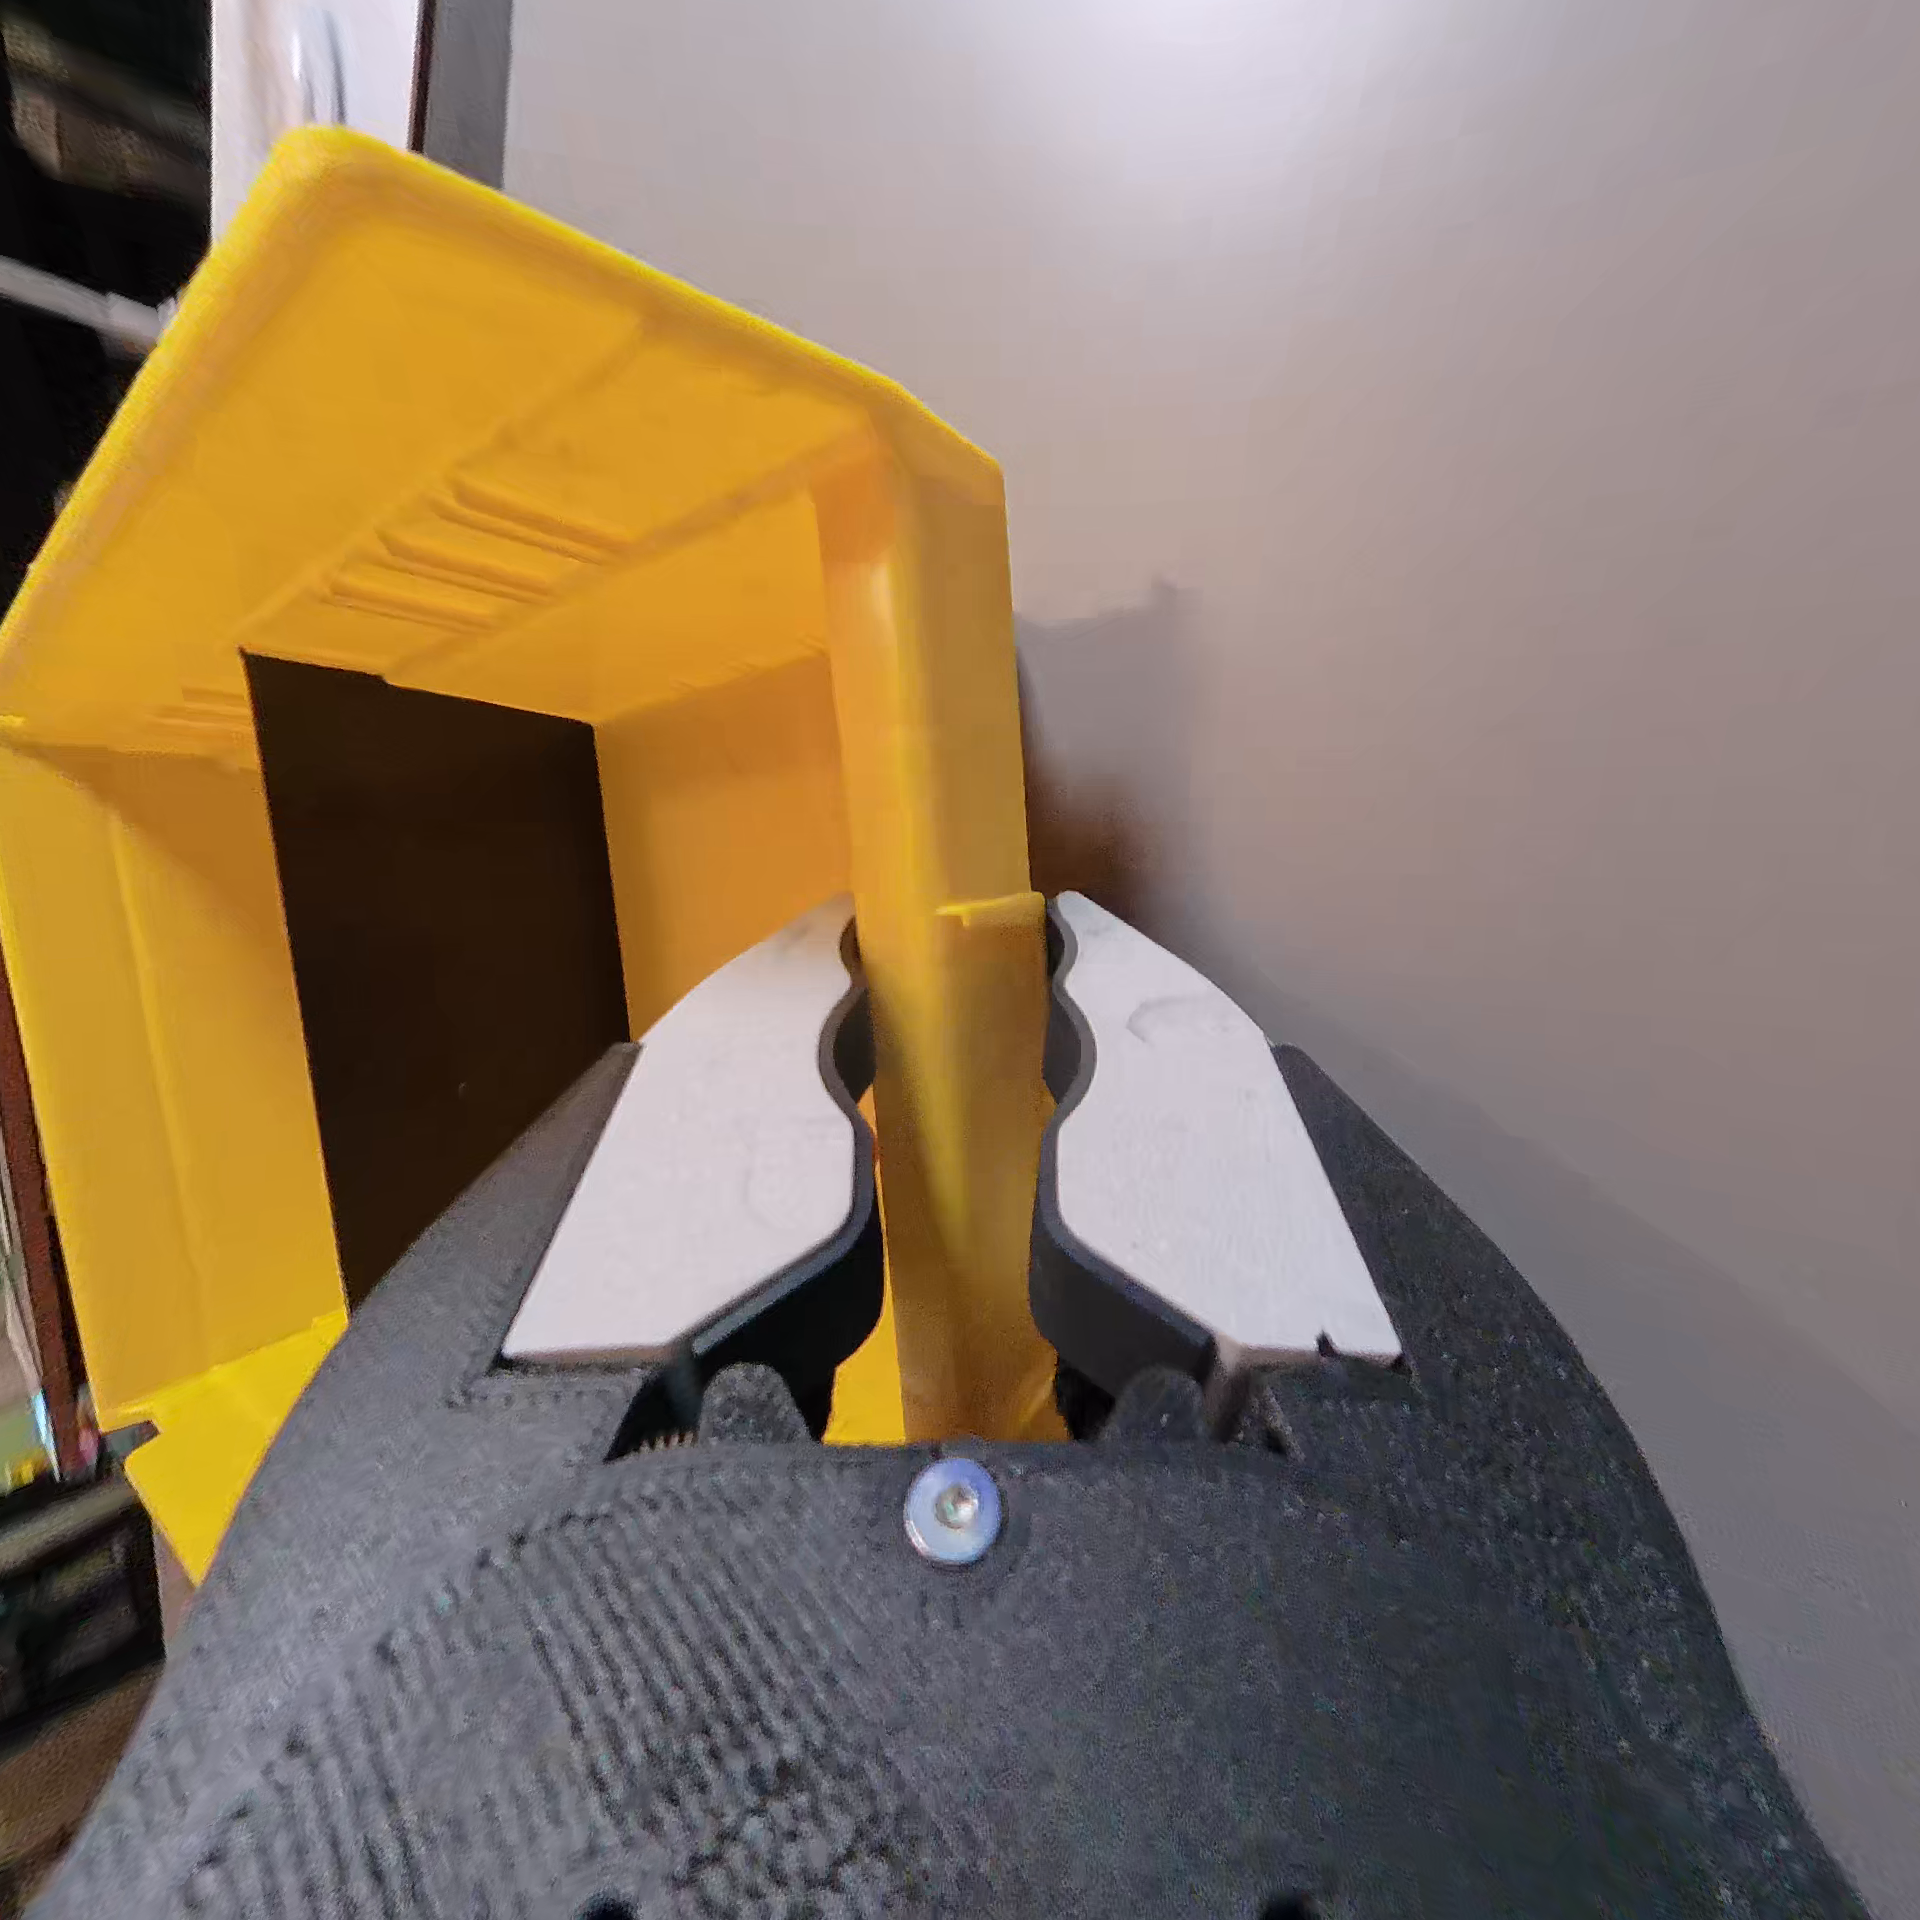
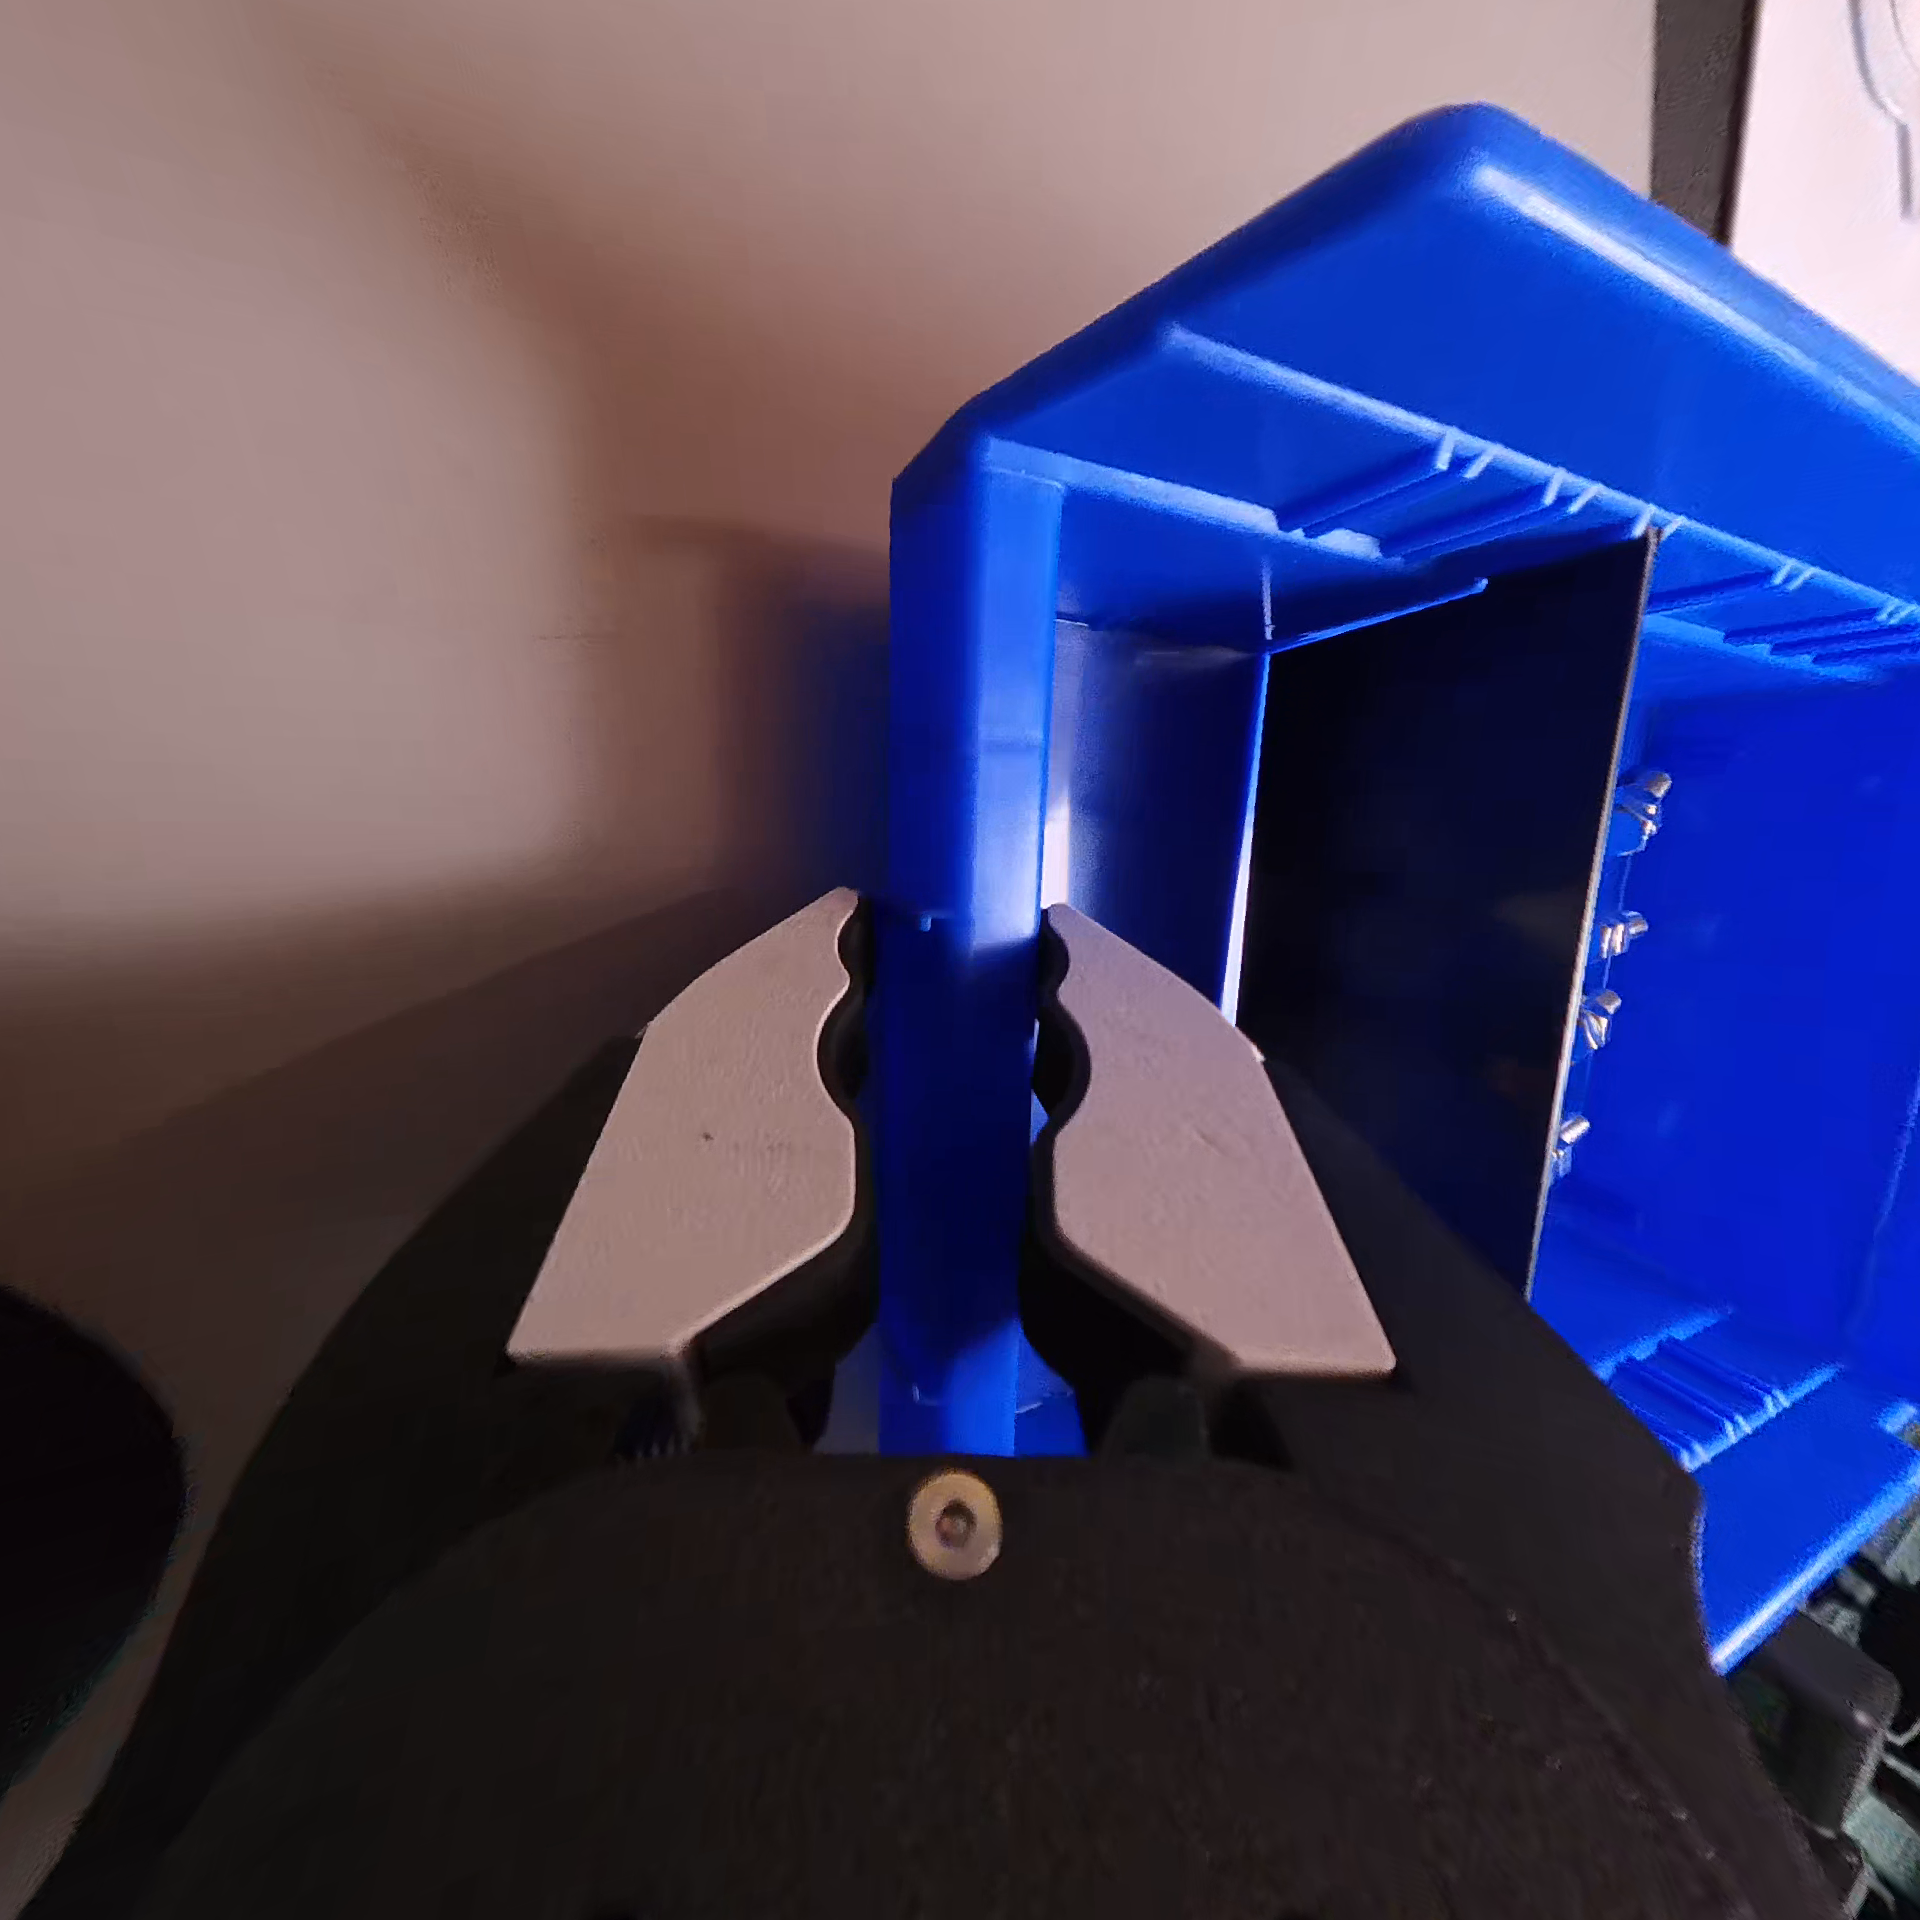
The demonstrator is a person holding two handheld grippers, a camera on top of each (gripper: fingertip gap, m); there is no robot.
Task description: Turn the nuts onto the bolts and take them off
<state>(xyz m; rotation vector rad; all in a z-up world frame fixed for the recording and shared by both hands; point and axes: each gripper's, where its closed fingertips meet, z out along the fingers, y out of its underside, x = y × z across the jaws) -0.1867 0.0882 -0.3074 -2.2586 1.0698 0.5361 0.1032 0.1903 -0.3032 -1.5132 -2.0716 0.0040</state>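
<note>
Left jaws clamp smooth yellow bin (image 1: 436, 499) rim, right jaws clamp glossy blue bin (image 2: 1455, 416) rim

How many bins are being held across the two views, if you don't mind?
2: a yellow bin in the left gripper, and a blue bin in the right gripper. Others may lie out of view.

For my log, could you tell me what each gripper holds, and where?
Left gripper clamps the yellow bin by its wall; right gripper clamps the blue bin likewise.
</note>
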